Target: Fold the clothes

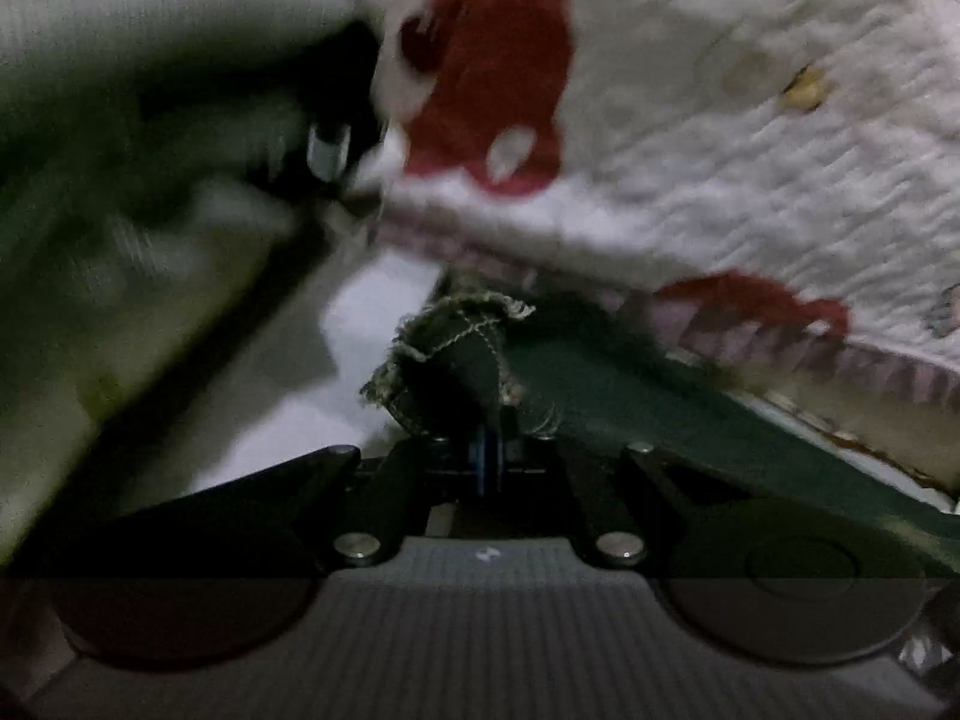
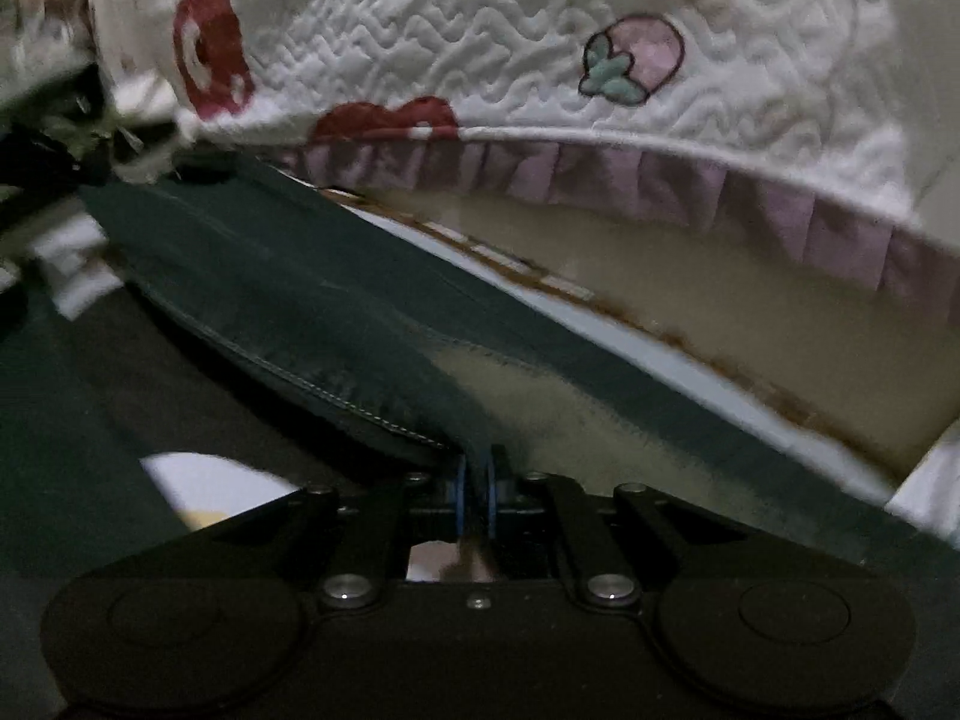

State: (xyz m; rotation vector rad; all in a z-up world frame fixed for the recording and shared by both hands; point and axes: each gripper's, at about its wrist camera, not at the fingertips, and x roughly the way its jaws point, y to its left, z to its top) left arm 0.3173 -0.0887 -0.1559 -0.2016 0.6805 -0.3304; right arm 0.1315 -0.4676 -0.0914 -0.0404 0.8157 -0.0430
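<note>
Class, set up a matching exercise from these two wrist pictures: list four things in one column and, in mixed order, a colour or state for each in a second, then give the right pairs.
Things:
1. Frayed hem
2. Quilt
3. Quilt frill
4. Right gripper

Colour or state:
A. Pale purple, pleated
B. White with red and pink prints
C. Jaws shut on the dark green garment
D. Held in the left gripper

Pairs: 1-D, 2-B, 3-A, 4-C
</note>
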